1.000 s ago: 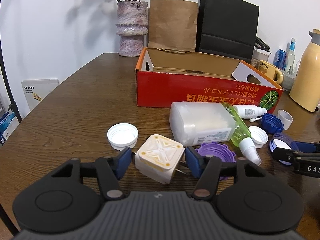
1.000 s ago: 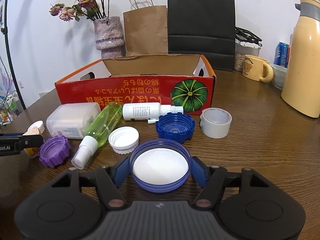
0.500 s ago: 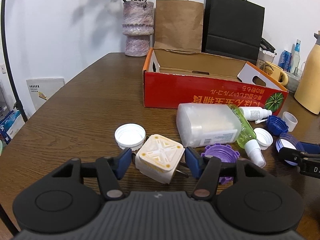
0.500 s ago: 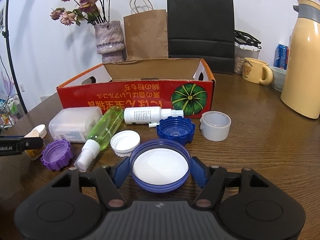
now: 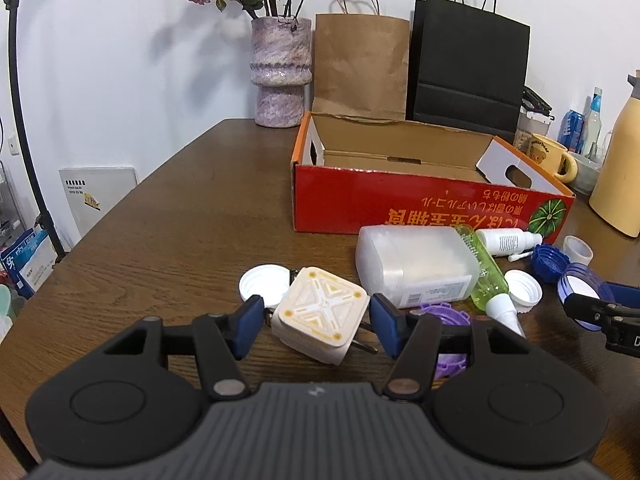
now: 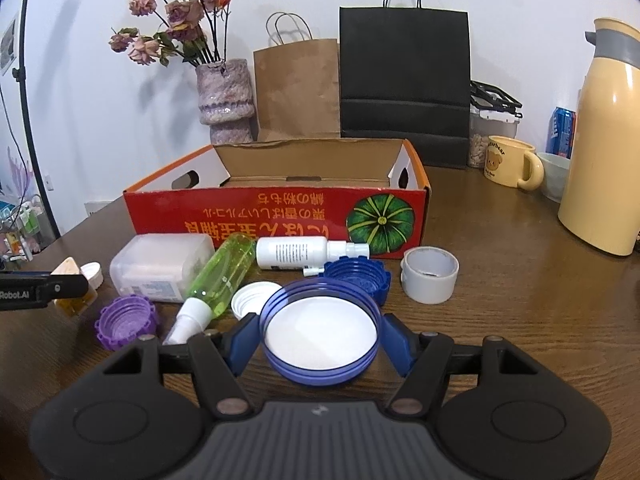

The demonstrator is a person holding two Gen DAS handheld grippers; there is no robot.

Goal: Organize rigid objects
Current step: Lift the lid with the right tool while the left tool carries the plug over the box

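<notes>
1. The left gripper (image 5: 316,320) is clenched on a cream square plastic block with a yellow cross pattern (image 5: 320,314). The block now sits tilted between the blue pads, clear of the brown wooden table (image 5: 160,240); a second ago it looked lower and closer to the tabletop.
2. The right gripper (image 6: 320,338) grasps a round blue lid with a white liner (image 6: 320,338), centre bottom of its view. It too has risen over the last second, and the clutter beneath has dropped away.
3. The open red cardboard box with a pumpkin print (image 5: 400,204) stands in the upper middle of both views and appears empty.
4. A clear plastic tub (image 5: 416,268), a green spray bottle (image 6: 224,276), a purple ridged cap (image 6: 126,322) and a dark blue ridged cap (image 6: 358,276) lie before the box.
5. Both pickups look done; carrying both items over the box wall likely comes next.
</notes>
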